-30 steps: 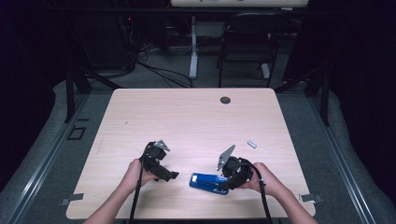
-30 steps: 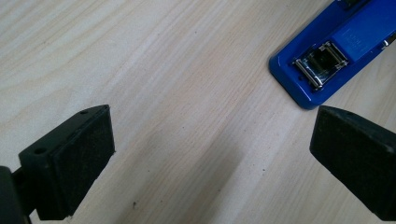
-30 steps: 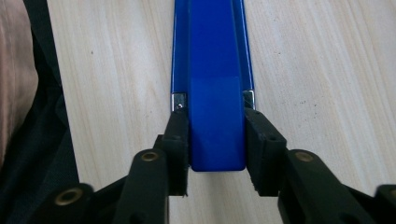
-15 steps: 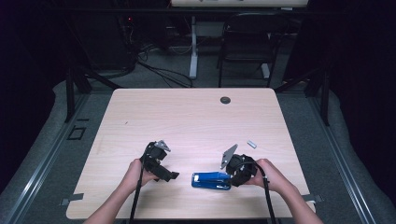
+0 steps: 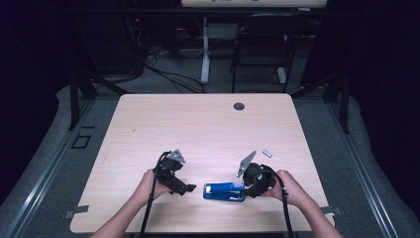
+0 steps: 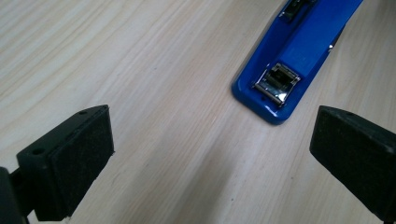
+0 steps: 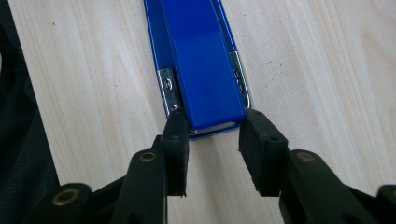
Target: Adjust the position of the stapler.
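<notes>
On pale wood, right gripper (image 7: 212, 140) jaws have just been closing, pinching the blue stapler's (image 7: 201, 60) rear end.

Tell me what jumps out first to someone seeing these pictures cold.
The blue stapler stands out, lying flat near the front edge of the pale wooden table. The right gripper has its jaws at the stapler's hinge end, one on each side, and they have just been closing. The left gripper sits just left of the stapler's nose, jaws wide open with nothing between them.
</notes>
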{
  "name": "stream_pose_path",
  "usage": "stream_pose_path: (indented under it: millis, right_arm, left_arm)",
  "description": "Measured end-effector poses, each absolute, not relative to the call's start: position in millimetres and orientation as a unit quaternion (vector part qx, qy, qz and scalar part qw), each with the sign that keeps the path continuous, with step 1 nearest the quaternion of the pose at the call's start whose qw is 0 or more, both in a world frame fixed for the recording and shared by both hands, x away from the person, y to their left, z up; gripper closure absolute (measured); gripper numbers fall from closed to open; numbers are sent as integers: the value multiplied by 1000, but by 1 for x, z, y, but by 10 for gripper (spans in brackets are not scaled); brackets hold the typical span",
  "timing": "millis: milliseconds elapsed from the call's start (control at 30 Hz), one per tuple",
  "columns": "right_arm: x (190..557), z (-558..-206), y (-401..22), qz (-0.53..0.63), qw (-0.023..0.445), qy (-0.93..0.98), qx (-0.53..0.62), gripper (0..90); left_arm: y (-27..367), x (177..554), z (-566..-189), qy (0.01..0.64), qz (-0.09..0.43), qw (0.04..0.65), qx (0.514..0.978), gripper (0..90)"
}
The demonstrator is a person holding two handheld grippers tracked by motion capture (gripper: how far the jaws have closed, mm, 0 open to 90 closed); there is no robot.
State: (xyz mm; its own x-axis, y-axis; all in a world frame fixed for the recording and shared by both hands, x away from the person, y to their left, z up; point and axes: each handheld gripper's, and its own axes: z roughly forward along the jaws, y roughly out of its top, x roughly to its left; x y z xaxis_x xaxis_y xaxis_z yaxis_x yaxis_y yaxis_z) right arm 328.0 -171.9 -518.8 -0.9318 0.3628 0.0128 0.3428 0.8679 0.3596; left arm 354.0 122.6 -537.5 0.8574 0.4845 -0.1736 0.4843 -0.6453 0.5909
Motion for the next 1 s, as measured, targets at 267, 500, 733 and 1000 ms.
stream_pose_path:
  millis: [267,500,733,1000]
  right_arm:
    - [327,-517,-171,173,29,960,216,662]
    - [333,-521,-173,190,26,955,224,661]
    - [333,-523,-173,199,30,954,222,662]
    - [334,-524,-167,200,30,955,219,667]
  left_arm:
    - [107,351,-542,242,4,327,913,10]
    - [89,345,-546,209,-10,328,921,133]
    - [82,341,-545,199,-4,330,923,152]
    - [80,341,-543,198,-2,339,920,149]
